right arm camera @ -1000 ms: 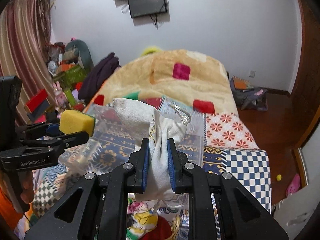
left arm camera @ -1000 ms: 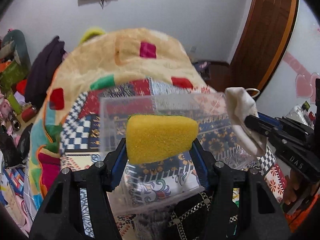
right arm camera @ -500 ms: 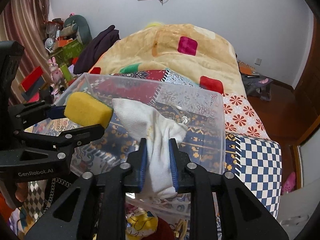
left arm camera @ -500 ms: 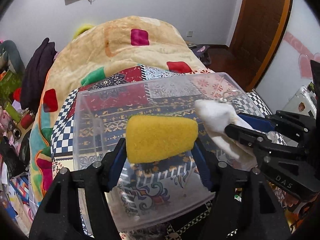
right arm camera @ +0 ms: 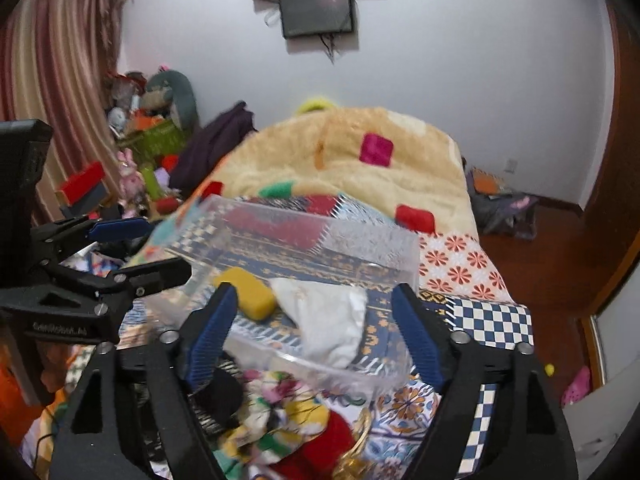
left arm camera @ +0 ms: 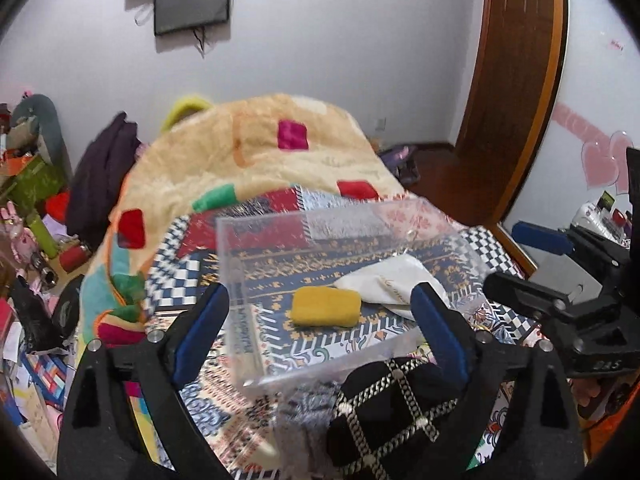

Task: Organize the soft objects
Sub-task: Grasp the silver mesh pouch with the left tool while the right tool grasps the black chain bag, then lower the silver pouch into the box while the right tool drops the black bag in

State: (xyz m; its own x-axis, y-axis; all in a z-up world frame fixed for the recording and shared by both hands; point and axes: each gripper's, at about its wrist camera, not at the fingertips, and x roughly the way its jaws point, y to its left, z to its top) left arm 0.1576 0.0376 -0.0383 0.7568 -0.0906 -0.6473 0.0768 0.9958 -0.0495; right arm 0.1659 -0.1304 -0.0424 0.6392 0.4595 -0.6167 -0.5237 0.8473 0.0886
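Note:
A clear plastic bin (left arm camera: 240, 320) (right arm camera: 360, 240) stands on the patterned bedspread. Inside it lie a yellow sponge (left arm camera: 325, 306) (right arm camera: 246, 291) and, to its right, a white cloth pouch (left arm camera: 394, 283) (right arm camera: 328, 320), touching or nearly touching. My left gripper (left arm camera: 320, 328) is open and empty, above the bin's near side. My right gripper (right arm camera: 316, 328) is open and empty, above the bin's near edge. Each gripper shows in the other's view: the right one in the left wrist view (left arm camera: 532, 264), the left one in the right wrist view (right arm camera: 140, 248).
A black cloth with a silver grid (left arm camera: 392, 408) and a colourful heap of fabric (right arm camera: 288, 420) lie in front of the bin. A beige blanket (left arm camera: 256, 152) covers the far bed. Clutter (right arm camera: 140, 152) fills the left side; a wooden door (left arm camera: 516, 80) is at right.
Both grippers opened and let go: the sponge and the white pouch now lie in the bin. Both grippers have pulled up and back from it.

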